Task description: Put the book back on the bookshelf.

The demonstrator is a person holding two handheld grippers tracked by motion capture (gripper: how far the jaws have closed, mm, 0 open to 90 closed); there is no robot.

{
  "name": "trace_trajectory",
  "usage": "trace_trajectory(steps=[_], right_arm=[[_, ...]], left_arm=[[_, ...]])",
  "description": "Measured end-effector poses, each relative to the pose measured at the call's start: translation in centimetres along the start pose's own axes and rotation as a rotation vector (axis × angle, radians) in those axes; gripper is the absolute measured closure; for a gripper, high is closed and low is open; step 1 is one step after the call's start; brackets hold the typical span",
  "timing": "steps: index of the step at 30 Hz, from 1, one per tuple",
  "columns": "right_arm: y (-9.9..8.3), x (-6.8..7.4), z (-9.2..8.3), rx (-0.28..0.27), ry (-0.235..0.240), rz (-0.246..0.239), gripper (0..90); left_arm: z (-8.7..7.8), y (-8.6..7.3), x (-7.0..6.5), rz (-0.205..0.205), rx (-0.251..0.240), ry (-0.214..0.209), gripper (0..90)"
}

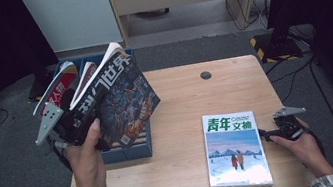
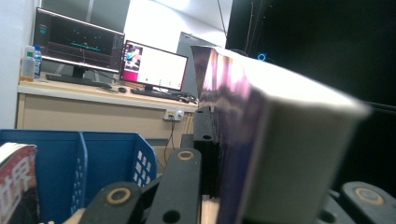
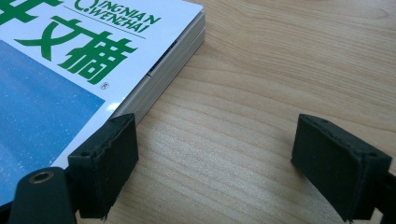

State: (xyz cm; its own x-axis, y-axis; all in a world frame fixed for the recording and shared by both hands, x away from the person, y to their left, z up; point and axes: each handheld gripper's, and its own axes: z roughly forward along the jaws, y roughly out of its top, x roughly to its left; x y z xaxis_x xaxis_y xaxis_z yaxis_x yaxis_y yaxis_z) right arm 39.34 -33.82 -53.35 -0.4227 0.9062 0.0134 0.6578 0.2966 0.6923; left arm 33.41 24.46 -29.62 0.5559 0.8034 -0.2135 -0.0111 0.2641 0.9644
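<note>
Left tongs clamped on a dark-covered magazine, held tilted in the air above the blue file rack at the worktop's left edge; jaws pressed against its cover and page block in the left gripper view. Two more magazines standing slanted in the rack's compartments behind it. Right tongs apart and holding nothing, resting low on the wooden surface just beside the right edge of a white magazine with green lettering, lying flat near the front right; one pad close against that magazine's edge, the other well off over bare wood. Monitors on a desk far behind.
</note>
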Motion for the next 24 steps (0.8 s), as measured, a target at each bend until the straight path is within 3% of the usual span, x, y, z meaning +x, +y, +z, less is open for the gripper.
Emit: trace_trajectory(steps=[8, 16, 24], right_arm=[[0.0, 0.0, 0.0, 0.000, 0.000, 0.000, 14.6], [0.0, 0.0, 0.0, -0.001, 0.000, 0.001, 14.5], [0.0, 0.0, 0.0, -0.001, -0.001, 0.001, 14.5]], left_arm=[[-0.8, 0.5, 0.8, 0.002, 0.000, 0.017, 82.3], [-1.0, 0.4, 1.3, 0.032, 0.040, 0.059, 82.3], [-1.9, 0.7, 2.2, 0.018, 0.020, 0.080, 82.3]])
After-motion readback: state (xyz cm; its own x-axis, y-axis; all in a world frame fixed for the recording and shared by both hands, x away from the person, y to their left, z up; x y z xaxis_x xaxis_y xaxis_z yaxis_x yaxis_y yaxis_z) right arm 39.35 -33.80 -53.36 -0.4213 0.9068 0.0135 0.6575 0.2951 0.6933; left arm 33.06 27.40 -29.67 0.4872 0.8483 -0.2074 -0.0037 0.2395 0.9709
